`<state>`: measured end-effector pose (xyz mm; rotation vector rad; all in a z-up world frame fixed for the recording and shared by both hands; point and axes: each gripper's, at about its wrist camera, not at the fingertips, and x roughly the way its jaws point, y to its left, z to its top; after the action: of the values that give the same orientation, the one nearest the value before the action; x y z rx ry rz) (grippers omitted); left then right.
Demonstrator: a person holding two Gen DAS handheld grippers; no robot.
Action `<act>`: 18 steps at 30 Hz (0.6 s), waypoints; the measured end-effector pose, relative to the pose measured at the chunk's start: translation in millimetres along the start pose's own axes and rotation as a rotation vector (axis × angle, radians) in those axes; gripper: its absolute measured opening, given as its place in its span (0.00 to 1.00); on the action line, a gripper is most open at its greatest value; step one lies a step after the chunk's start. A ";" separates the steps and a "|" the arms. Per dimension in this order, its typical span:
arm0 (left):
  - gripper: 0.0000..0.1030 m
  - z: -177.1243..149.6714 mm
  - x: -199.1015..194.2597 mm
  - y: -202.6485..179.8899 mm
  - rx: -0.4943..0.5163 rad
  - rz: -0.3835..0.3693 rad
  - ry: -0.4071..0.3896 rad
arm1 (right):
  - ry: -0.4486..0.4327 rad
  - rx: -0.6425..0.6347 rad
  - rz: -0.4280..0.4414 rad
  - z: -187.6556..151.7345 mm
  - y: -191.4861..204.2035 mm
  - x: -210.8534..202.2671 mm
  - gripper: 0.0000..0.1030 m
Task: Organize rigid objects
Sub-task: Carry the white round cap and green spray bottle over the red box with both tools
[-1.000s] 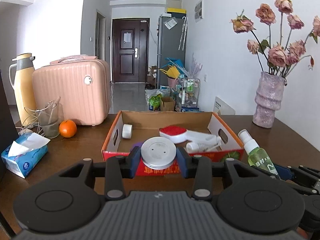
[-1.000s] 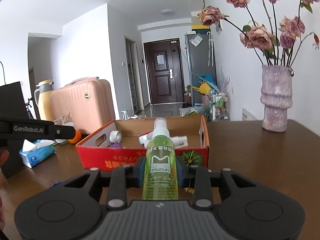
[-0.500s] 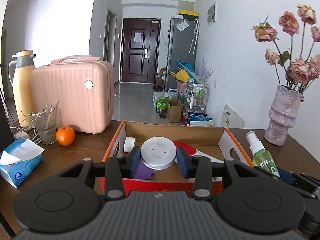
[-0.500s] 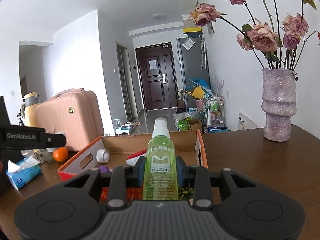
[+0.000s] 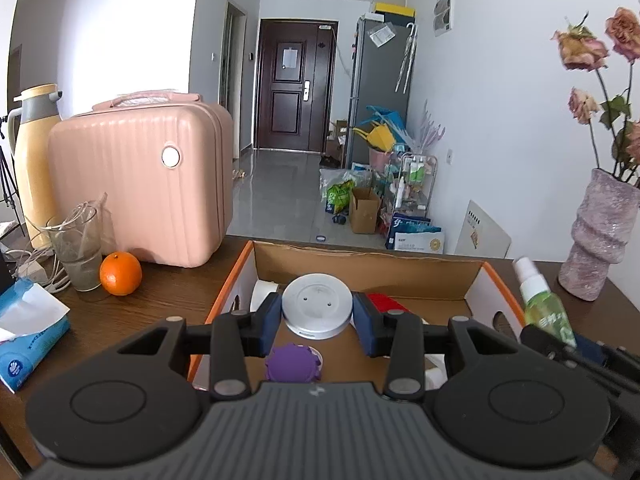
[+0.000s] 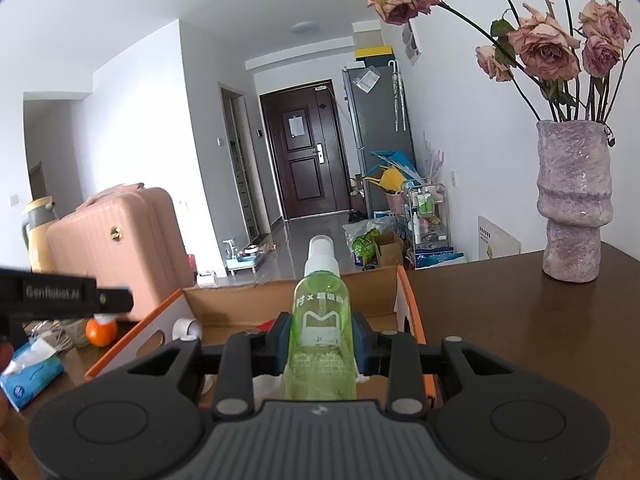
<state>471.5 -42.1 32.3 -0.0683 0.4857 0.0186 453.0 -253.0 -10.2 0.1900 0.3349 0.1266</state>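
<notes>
My left gripper point(image 5: 317, 314) is shut on a round silver-grey disc point(image 5: 317, 307) and hangs over the open cardboard box point(image 5: 360, 256) with orange and red sides. Below it inside the box lie a purple ridged cap point(image 5: 294, 364), a white tape roll point(image 5: 262, 294) and a red-and-white item point(image 5: 384, 302). My right gripper point(image 6: 322, 342) is shut on a green spray bottle point(image 6: 322, 328) with a white nozzle, held upright over the box's point(image 6: 406, 304) near right part. That bottle point(image 5: 544, 308) also shows at the right edge of the left wrist view.
On the brown table stand a pink suitcase point(image 5: 140, 188), a yellow thermos point(image 5: 34, 160), a glass point(image 5: 78, 252), an orange point(image 5: 121, 273) and a tissue pack point(image 5: 28, 336) at left. A purple vase point(image 6: 574, 204) with dried roses stands at right.
Both grippers have moved forward over the box with their loads; the box now lies under them. Neither grip has changed.
</notes>
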 end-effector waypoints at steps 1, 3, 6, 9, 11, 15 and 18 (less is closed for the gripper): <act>0.39 0.9 3.1 -0.3 0.001 0.003 0.002 | 0.001 0.005 -0.002 2.1 -1.2 4.9 0.30; 0.39 3.4 10.1 0.2 0.002 0.009 0.007 | 0.006 0.011 -0.002 4.3 -2.7 13.3 0.30; 0.39 5.5 20.2 2.0 0.001 0.019 0.018 | 0.017 0.012 0.003 6.9 -3.2 26.8 0.30; 0.39 7.4 31.3 3.7 0.001 0.028 0.031 | 0.021 0.013 0.003 10.4 -4.1 38.9 0.30; 0.39 8.7 38.5 4.0 0.004 0.035 0.037 | 0.023 0.016 0.002 12.3 -3.7 45.2 0.30; 0.39 9.8 51.5 3.9 0.012 0.047 0.051 | 0.031 0.023 -0.001 16.9 -5.0 57.4 0.30; 0.39 10.2 62.3 3.9 0.019 0.057 0.064 | 0.044 0.028 -0.004 19.0 -5.4 67.7 0.30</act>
<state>531.2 -37.4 11.9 -0.0366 0.5521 0.0681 523.3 -250.9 -14.9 0.2149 0.3806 0.1226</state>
